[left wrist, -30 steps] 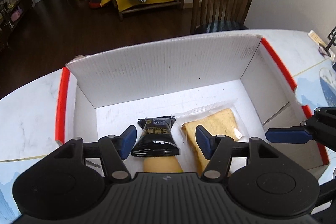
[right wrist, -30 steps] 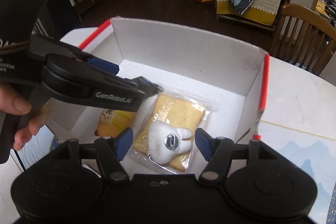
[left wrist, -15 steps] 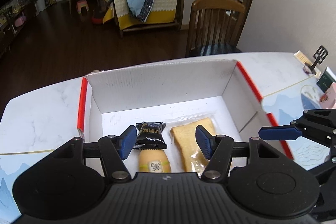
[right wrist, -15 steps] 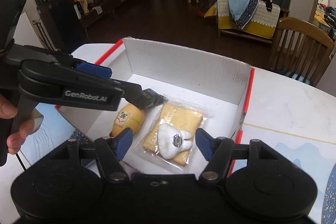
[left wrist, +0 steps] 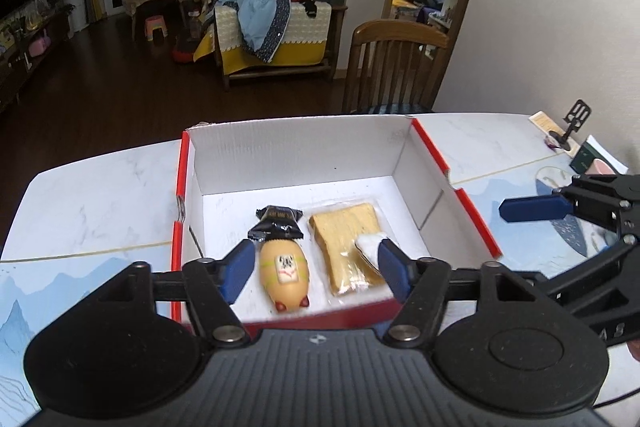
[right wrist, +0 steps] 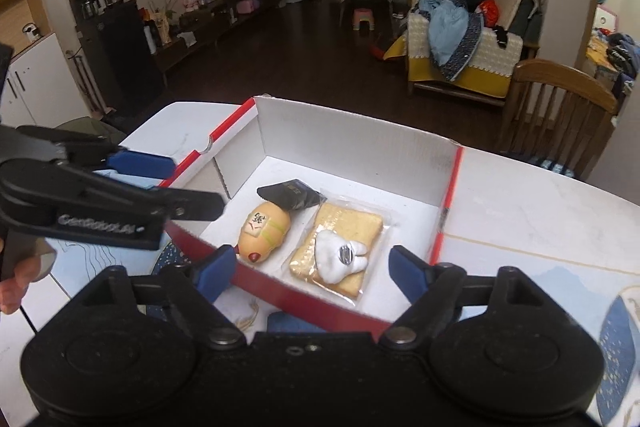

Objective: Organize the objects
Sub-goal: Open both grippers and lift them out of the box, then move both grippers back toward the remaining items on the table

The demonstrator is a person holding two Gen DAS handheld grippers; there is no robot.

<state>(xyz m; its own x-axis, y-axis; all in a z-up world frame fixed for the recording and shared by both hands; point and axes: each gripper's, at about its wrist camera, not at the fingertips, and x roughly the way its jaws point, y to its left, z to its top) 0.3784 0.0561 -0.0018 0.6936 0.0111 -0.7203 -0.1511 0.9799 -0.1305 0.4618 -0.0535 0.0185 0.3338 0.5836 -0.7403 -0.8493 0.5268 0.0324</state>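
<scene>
- Left gripper (left wrist: 316,269) and right gripper (right wrist: 310,273) hover at the box's near red edge, fingers opening, nothing between them.
- Inside the box (left wrist: 296,151): yellow toy (left wrist: 283,273), black packet (left wrist: 276,223), bagged bread (right wrist: 340,239) with a white tooth-shaped toy (right wrist: 338,257) on it; the far half is free.
- Bare counter (left wrist: 92,203) flanks it.

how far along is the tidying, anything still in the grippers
Done: black snack packet, yellow toy, wrapped toast and white tooth-shaped piece lie in the box. In hand: nothing; left gripper and right gripper are opening, empty. Left: nothing obvious in view.
</scene>
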